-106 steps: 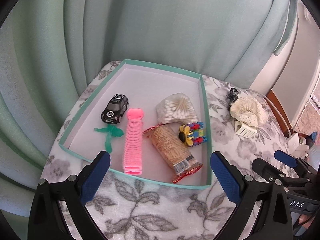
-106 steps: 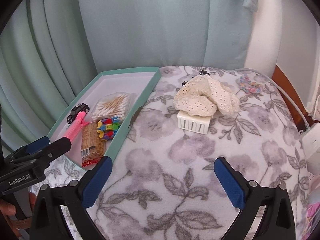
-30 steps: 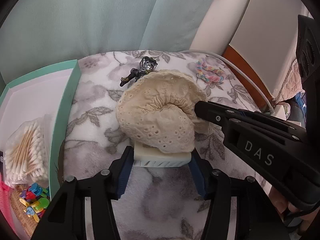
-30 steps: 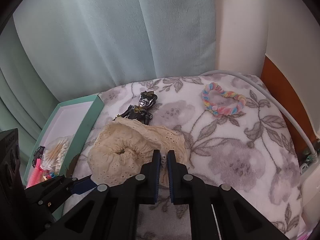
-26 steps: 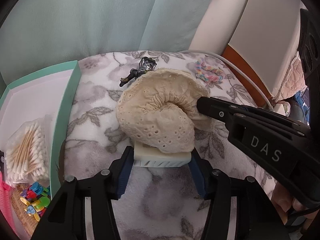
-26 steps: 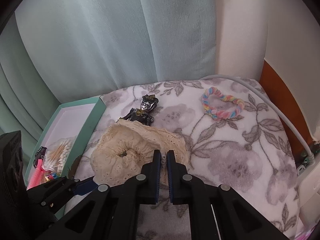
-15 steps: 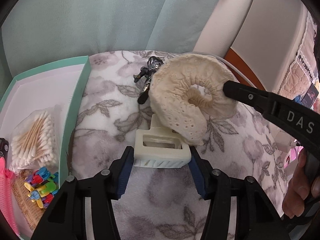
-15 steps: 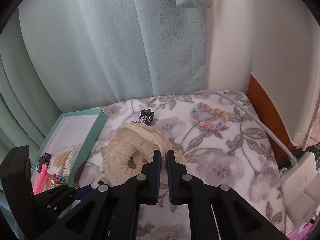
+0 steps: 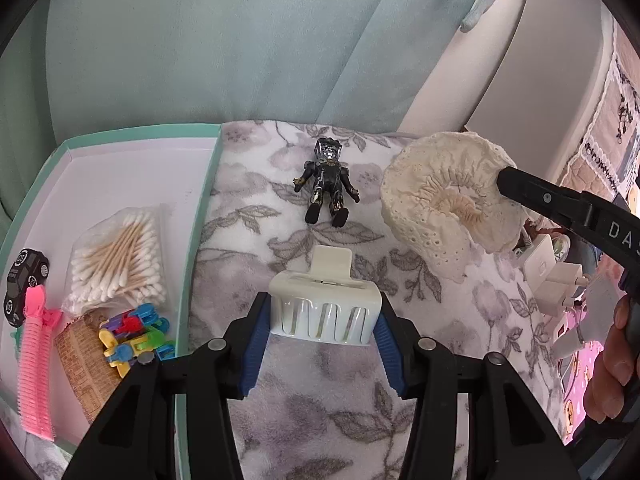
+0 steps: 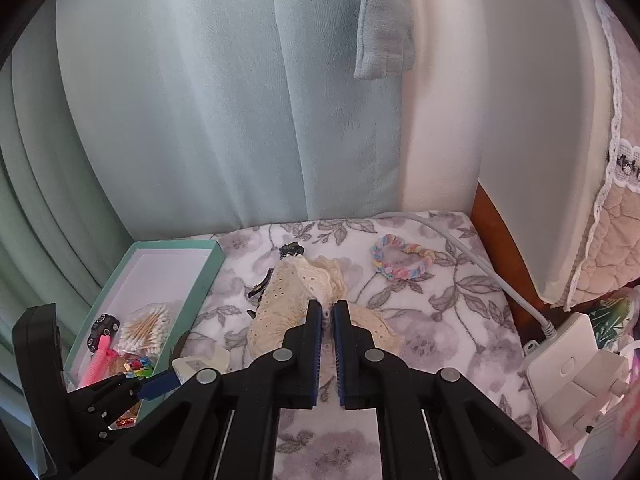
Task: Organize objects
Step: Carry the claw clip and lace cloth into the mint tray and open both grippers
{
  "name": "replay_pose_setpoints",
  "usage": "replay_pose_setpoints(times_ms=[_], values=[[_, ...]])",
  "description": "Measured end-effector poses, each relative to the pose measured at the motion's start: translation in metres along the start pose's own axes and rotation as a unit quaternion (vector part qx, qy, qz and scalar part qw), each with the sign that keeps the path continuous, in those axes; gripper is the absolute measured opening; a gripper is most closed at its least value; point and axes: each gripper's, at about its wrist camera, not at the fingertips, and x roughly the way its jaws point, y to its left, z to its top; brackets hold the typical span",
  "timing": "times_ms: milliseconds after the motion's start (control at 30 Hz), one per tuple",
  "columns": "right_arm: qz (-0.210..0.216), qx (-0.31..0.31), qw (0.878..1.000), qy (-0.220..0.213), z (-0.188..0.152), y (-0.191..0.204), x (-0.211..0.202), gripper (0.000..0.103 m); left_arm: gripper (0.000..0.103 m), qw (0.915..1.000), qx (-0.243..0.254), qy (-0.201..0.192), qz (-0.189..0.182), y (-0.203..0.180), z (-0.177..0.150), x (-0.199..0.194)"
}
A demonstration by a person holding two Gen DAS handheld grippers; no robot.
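A white slotted plastic holder (image 9: 324, 312) rests on the floral blanket, and my left gripper (image 9: 322, 320) is shut on its two sides. My right gripper (image 10: 327, 316) is shut on a cream lace cloth (image 10: 288, 300). In the left wrist view that lace cloth (image 9: 444, 192) hangs above the blanket, to the right of the holder and clear of it. A dark toy figure (image 9: 328, 178) lies flat beyond the holder. The teal tray (image 9: 200, 216) to the left holds cotton swabs (image 9: 120, 256), a toy car (image 9: 26, 280), a pink hair clip (image 9: 34, 360) and colourful clips (image 9: 132, 334).
A pastel scrunchie (image 10: 400, 260) lies at the back right of the blanket. A grey cable (image 10: 472, 256) runs to white power adapters (image 10: 568, 364) at the right edge. A curtain hangs behind. A hand (image 9: 612, 368) holds the right gripper's handle.
My right gripper has lifted the lace cloth off the white holder, up and to the right, uncovering the toy figure. My left gripper stays shut on the holder.
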Motion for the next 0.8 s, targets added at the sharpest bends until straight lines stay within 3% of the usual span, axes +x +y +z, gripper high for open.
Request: replay_pose_setpoints(times_ms=[333,800], values=[[0.001,-0.024,1.0,-0.007,0.006,0.028,-0.011,0.007,0.052,0.999,-0.021,-0.041,-0.005,0.021,0.006,-0.037],[0.021,-0.072,0.997,-0.004,0.013,0.098,0.01,0.007,0.052,0.9922,-0.088,-0.083,0.031,0.114,0.018,-0.072]])
